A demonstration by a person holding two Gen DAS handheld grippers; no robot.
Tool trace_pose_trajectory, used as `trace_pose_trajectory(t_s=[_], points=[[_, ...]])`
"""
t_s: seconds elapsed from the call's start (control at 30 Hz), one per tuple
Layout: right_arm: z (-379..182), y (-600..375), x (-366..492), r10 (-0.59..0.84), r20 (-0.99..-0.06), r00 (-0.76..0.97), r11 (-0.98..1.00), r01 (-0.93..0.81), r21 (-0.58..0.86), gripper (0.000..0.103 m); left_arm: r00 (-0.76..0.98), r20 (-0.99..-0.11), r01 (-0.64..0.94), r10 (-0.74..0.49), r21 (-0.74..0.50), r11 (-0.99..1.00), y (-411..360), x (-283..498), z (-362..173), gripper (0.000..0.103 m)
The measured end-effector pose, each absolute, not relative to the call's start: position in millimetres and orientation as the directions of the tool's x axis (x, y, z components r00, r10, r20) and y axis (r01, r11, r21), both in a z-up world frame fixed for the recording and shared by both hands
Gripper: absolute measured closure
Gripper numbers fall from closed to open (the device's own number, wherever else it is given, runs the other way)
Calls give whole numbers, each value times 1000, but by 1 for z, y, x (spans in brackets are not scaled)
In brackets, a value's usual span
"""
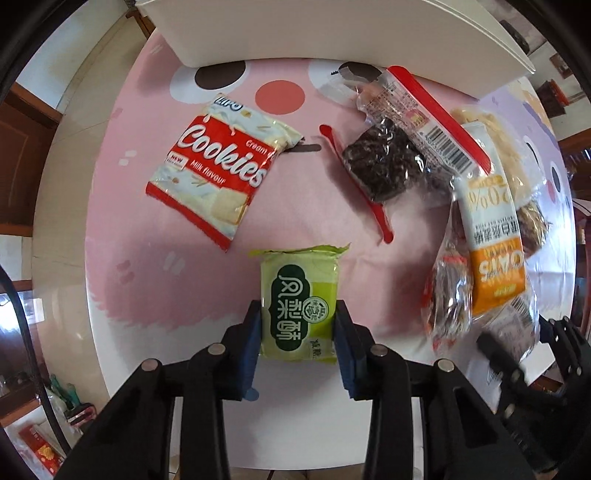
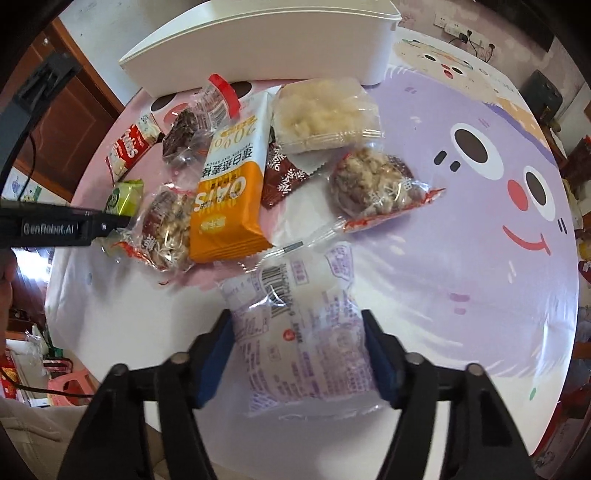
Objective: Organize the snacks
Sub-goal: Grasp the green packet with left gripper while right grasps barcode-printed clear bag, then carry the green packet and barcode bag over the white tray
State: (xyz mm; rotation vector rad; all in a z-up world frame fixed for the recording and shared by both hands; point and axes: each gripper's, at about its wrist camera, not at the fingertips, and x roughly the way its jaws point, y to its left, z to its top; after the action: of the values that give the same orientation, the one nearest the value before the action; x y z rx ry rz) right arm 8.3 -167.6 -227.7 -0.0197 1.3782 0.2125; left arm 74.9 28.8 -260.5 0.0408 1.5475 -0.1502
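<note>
Green pastry packet (image 1: 300, 302) – clamped in left tongs (image 1: 298, 325), lengthwise ahead | right tongs (image 2: 300, 350) – gripping white pouch (image 2: 299, 332), likewise.

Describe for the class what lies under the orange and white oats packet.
The oats packet overlaps a clear nut-cluster wrapper on one side and a brown snowflake sachet on the other. Whatever else sits beneath its middle is covered and cannot be seen.

White bin (image 1: 332, 33) cut off at top edge, right tool (image 1: 517, 373) blurred, oats bar (image 2: 229, 192) overlapping neighbouring packets.
</note>
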Motion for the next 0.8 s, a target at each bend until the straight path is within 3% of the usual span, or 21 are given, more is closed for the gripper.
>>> trace_pose_trajectory(t_s=[0.4, 0.8], points=[[-195, -170, -5, 198, -961, 195, 977, -121, 177, 50, 65, -993, 180, -95, -82, 980, 78, 29, -228, 68], [-120, -148, 1, 282, -897, 340, 955, -186, 230, 50, 212, -968, 219, -136, -88, 972, 59, 44, -168, 68]])
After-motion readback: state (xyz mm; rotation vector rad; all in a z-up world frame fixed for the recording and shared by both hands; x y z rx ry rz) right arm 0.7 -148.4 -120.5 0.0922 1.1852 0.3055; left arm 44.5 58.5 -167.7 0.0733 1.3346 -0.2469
